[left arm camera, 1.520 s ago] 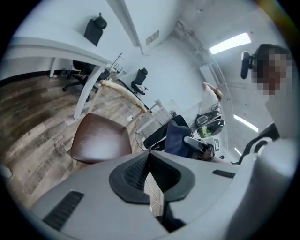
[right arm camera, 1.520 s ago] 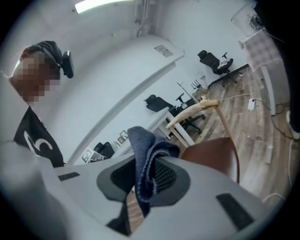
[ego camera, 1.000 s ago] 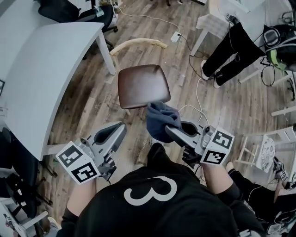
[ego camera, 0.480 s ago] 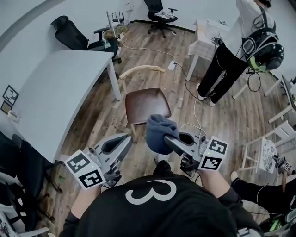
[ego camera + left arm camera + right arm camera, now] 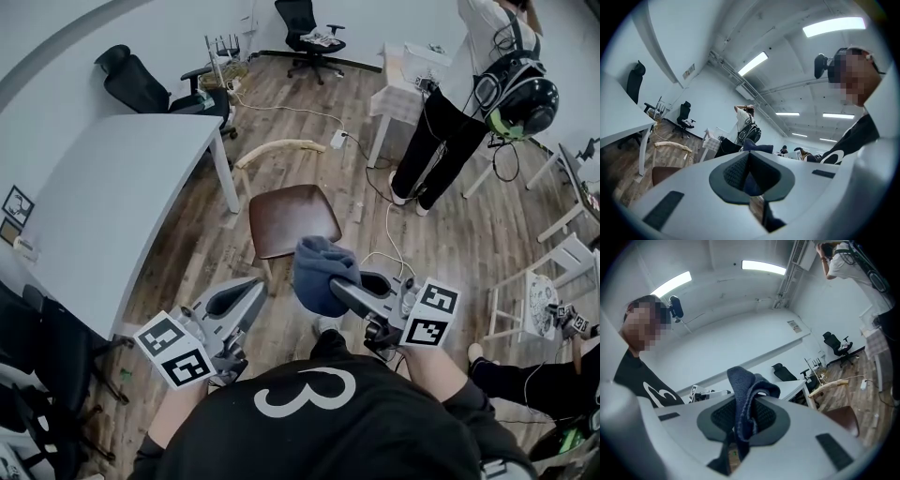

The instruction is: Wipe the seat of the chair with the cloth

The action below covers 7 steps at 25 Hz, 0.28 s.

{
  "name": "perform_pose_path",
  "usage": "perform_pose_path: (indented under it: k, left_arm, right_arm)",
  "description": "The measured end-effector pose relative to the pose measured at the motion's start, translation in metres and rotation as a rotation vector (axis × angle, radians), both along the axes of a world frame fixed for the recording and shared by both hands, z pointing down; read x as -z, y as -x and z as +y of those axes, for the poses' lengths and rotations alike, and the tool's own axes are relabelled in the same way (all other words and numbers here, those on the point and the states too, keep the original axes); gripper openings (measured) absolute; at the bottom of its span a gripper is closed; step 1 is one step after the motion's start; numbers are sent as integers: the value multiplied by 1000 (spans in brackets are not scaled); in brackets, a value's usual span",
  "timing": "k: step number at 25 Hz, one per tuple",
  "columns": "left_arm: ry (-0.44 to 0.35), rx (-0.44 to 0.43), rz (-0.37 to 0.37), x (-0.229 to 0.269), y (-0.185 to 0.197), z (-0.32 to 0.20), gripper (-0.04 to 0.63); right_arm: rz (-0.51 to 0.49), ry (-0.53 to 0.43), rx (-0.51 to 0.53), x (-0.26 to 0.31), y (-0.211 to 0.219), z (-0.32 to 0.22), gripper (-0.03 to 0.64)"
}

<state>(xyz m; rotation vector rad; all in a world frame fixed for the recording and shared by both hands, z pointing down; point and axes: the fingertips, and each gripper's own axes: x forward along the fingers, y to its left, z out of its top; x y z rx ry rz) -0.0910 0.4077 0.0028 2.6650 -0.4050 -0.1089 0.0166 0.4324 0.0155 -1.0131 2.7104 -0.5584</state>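
right gripper (image 5: 339,287) — jaws clamp cloth (image 5: 319,265) | left gripper (image 5: 253,289) — jaws together, empty

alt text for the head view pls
Seen from above, the right gripper clamps a bunched dark blue cloth near a brown chair seat on a wood floor. The left gripper is shut and empty beside it; a white table stands at left.
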Motion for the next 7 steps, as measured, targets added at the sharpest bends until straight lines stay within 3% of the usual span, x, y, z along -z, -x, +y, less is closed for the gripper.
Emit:
perform_pose_path:
  k: [7]
  left_arm:
    - [-1,-12,-4,-4,-1,-12,12]
  right_arm:
    - [-6,-5,-13,-5,1,-10,60]
